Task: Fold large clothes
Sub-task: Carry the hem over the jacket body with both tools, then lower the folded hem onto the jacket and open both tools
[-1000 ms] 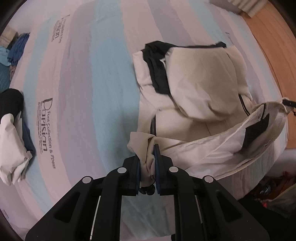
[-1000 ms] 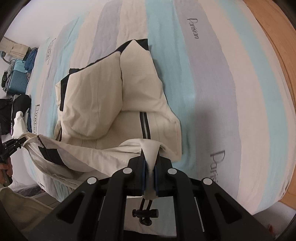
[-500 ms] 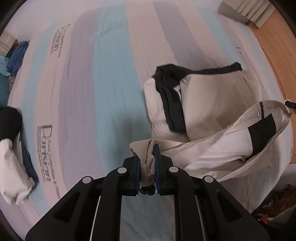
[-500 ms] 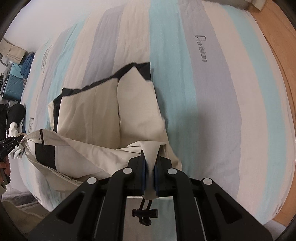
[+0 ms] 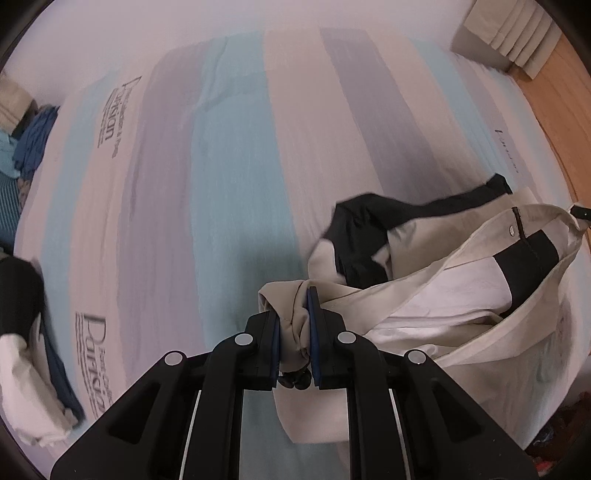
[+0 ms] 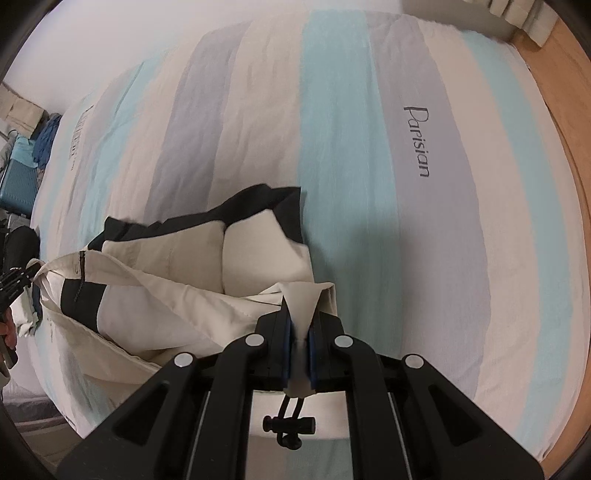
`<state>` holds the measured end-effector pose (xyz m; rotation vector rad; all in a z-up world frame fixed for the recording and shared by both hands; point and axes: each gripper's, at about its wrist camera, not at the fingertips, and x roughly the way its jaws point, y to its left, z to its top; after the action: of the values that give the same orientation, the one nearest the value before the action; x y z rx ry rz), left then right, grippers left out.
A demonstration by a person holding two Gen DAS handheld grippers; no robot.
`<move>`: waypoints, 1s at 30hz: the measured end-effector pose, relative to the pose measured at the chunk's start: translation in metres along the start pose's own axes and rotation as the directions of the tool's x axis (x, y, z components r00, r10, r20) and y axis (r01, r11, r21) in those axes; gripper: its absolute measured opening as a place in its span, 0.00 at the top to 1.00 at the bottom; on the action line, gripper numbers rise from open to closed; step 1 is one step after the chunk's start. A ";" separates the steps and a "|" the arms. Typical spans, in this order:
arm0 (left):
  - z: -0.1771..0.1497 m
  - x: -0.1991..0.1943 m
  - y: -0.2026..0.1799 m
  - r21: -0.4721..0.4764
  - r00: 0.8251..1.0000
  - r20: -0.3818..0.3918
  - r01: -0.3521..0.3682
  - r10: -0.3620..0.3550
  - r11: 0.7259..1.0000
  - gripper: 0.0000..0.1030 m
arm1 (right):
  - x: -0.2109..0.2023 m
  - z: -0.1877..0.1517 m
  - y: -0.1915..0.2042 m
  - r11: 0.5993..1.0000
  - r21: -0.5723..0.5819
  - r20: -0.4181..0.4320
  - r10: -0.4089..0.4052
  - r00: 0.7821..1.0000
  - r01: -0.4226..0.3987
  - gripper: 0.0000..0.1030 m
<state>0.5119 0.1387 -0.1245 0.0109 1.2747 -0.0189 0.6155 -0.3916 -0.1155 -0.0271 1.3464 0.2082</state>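
A large cream jacket (image 5: 454,295) with black trim lies partly on the striped bed (image 5: 229,192). My left gripper (image 5: 293,314) is shut on one bunched corner of its hem, lifted above the bed. My right gripper (image 6: 300,325) is shut on the other hem corner of the jacket (image 6: 170,295). The hem stretches between the two grippers and hangs over the jacket's lower part. A black collar edge (image 6: 258,206) shows at the far end. A drawstring toggle (image 6: 290,421) dangles below the right gripper.
A pile of white, black and blue clothes (image 5: 29,350) lies at the bed's left edge. More clothes and a blue suitcase (image 6: 22,173) stand beyond the bed. A wooden floor (image 5: 554,110) runs along the right side. Folded beige bedding (image 5: 509,33) sits at the far corner.
Both grippers have lifted the hem and carried it forward over the jacket, towards the collar end. Less of the jacket's body shows now. Both stay shut.
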 end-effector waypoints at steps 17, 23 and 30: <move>0.052 0.098 0.002 -0.027 0.999 0.007 -0.044 0.044 0.999 0.89 | 0.090 0.070 -0.011 0.999 0.037 -0.058 -0.010 0.998 0.012 0.95; 0.060 0.128 -0.001 -0.032 0.998 0.005 -0.056 0.056 0.998 0.89 | 0.119 0.082 -0.018 0.998 0.054 -0.083 -0.019 0.996 0.023 0.94; 0.062 0.151 -0.002 -0.029 0.998 -0.003 -0.068 0.068 0.997 0.88 | 0.151 0.091 -0.018 0.997 0.052 -0.101 -0.043 0.994 0.049 0.94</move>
<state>0.6154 0.1339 -0.2510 0.0297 1.2759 0.0585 0.7375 -0.3760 -0.2434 -0.0233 1.4492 0.1329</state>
